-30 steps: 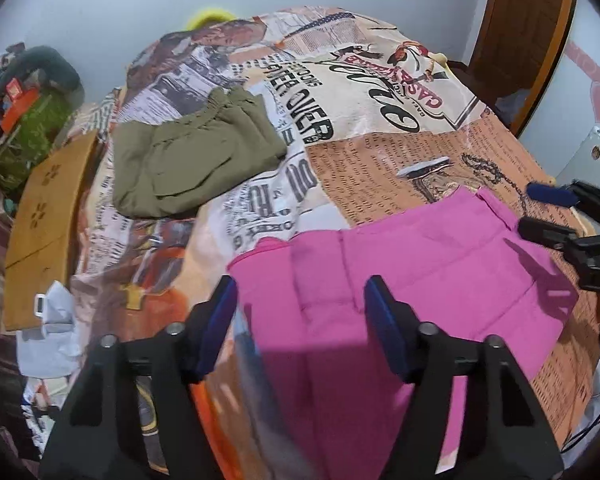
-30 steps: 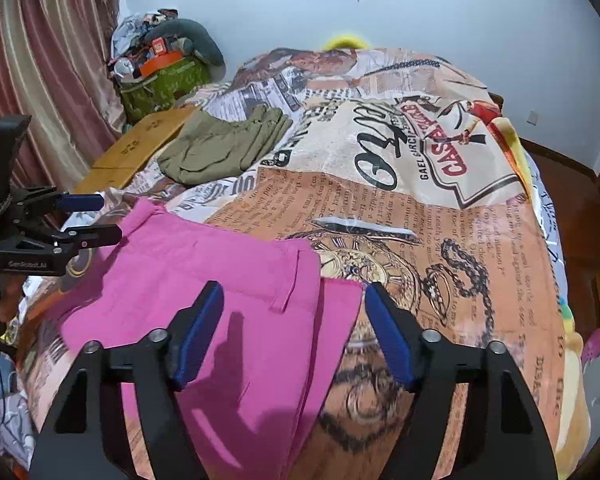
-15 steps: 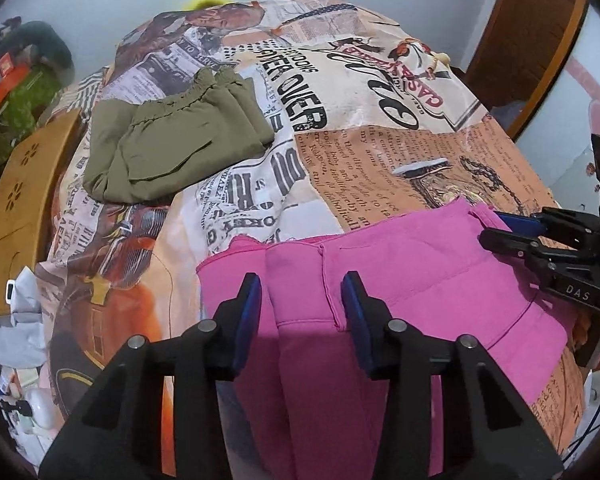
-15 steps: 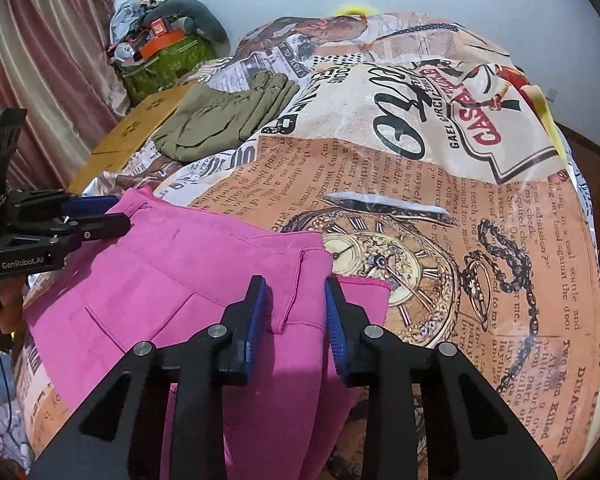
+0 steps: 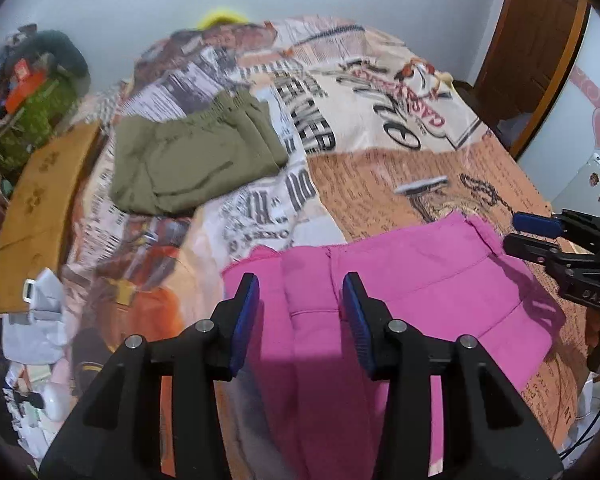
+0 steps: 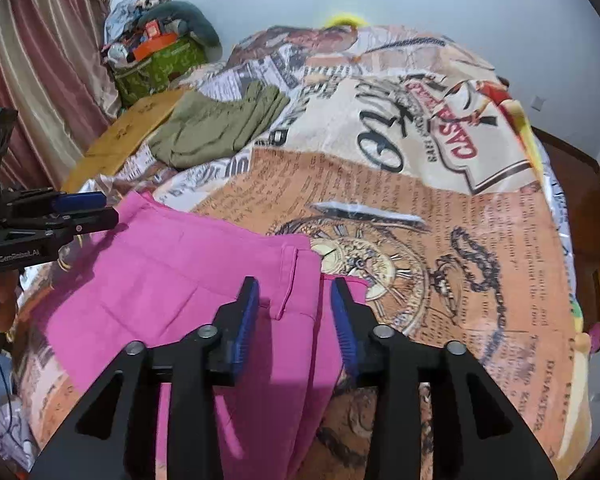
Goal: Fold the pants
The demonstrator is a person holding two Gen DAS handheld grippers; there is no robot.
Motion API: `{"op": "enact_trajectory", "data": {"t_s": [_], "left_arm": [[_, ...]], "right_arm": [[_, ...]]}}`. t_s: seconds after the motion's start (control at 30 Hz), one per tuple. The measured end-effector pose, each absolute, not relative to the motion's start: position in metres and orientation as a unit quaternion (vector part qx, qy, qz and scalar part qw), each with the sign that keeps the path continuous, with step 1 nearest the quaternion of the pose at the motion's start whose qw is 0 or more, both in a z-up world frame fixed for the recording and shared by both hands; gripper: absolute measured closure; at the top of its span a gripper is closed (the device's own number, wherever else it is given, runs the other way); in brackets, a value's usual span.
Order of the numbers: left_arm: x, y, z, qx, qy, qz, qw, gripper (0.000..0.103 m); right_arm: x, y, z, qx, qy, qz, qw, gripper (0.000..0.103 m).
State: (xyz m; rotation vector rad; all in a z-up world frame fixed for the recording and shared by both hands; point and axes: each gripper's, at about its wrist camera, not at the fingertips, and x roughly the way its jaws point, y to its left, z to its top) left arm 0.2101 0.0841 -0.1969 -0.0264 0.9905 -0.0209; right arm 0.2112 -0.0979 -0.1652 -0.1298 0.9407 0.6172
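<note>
Pink pants point(image 5: 412, 280) lie flat on the printed bedspread point(image 5: 356, 120), waist end toward the far side. They also show in the right wrist view point(image 6: 188, 272). My left gripper point(image 5: 300, 316) is open, its jaws on either side of the pants' left corner, just above the cloth. My right gripper point(image 6: 294, 316) is open over the pants' right corner near a belt loop. Each gripper shows in the other's view, the right one point(image 5: 540, 232) and the left one point(image 6: 80, 212), at the pants' outer edges.
Folded olive-green pants point(image 5: 192, 160) lie farther back on the bed point(image 6: 220, 128). A tan wooden board point(image 5: 40, 212) and a green bag point(image 6: 156, 68) of clutter stand at the left. A wooden door point(image 5: 532, 40) is at the right.
Both grippers had narrowed around the pants' corners half a second ago and have opened wider again. The cameras rose slightly; the pants lie about as before.
</note>
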Motion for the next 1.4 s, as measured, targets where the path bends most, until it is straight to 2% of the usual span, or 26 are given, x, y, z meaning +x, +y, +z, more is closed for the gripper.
{"op": "enact_trajectory", "data": {"t_s": [0.07, 0.23, 0.3, 0.53, 0.7, 0.93, 1.0, 1.03, 1.07, 1.2, 1.4], "left_arm": [[0.205, 0.087, -0.190, -0.015, 0.469, -0.008, 0.883, 0.057], [0.188, 0.099, -0.182, -0.033, 0.459, -0.010, 0.888, 0.030], [0.184, 0.103, -0.189, -0.044, 0.470, -0.016, 0.882, 0.027], [0.175, 0.100, -0.224, -0.079, 0.520, -0.041, 0.850, 0.027], [0.174, 0.088, -0.233, -0.070, 0.524, -0.045, 0.848, 0.027], [0.192, 0.109, -0.247, -0.166, 0.542, -0.075, 0.821, 0.027], [0.193, 0.110, -0.248, -0.174, 0.536, -0.078, 0.822, 0.028], [0.193, 0.109, -0.247, -0.174, 0.533, -0.080, 0.824, 0.032], [0.193, 0.108, -0.247, -0.174, 0.532, -0.084, 0.825, 0.035], [0.195, 0.105, -0.242, -0.187, 0.532, -0.099, 0.820, 0.061], [0.194, 0.097, -0.233, -0.169, 0.527, -0.086, 0.829, 0.077]], "right_arm": [[0.205, -0.104, -0.156, -0.055, 0.435, 0.290, 0.851, 0.056], [0.191, -0.112, -0.144, -0.040, 0.427, 0.291, 0.855, 0.041], [0.186, -0.113, -0.148, -0.037, 0.435, 0.293, 0.851, 0.039], [0.181, -0.122, -0.179, -0.008, 0.478, 0.283, 0.831, 0.039], [0.189, -0.132, -0.204, 0.042, 0.513, 0.281, 0.810, 0.039], [0.196, -0.127, -0.210, 0.064, 0.514, 0.293, 0.803, 0.036], [0.197, -0.126, -0.210, 0.065, 0.513, 0.299, 0.802, 0.042], [0.197, -0.125, -0.210, 0.066, 0.512, 0.304, 0.801, 0.044], [0.197, -0.124, -0.209, 0.066, 0.512, 0.308, 0.799, 0.051], [0.197, -0.122, -0.208, 0.066, 0.508, 0.310, 0.801, 0.071], [0.200, -0.127, -0.202, 0.071, 0.497, 0.302, 0.810, 0.090]]}}
